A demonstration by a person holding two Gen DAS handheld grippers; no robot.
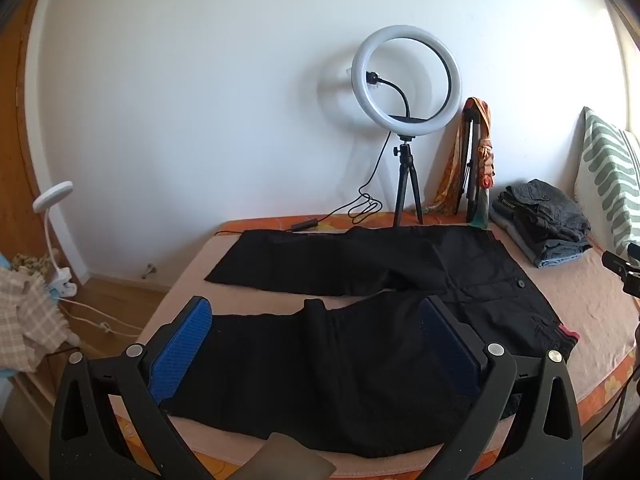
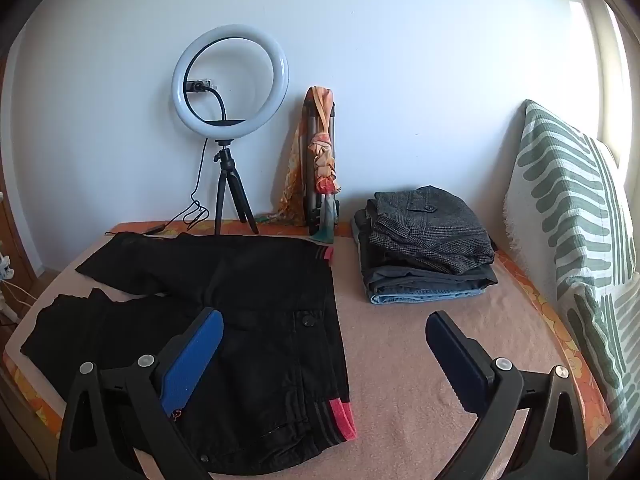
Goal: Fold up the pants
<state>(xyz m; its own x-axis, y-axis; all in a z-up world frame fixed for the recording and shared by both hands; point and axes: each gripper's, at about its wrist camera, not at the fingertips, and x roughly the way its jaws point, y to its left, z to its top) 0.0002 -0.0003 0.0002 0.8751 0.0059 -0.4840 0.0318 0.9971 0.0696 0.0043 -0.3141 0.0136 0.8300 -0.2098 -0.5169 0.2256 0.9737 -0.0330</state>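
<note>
Pants: black, spread flat on the bed, legs pointing left, waistband to the right.
Left hand-held gripper: jaws spread wide above the near leg, gripping nothing.
Right hand-held gripper: jaws spread wide above the waistband edge, gripping nothing.
Folded clothes: stacked far right, apart from the pants.
Ring light: at the far wall.

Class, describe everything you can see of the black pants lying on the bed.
The black pants lie spread flat and unfolded on the bed's pinkish cover. The fabric looks like matte woven cloth. The legs run apart toward the left; the waistband, on the right, shows a red lining and a dark button. Both grippers hover open above them, touching nothing that shows.
</note>
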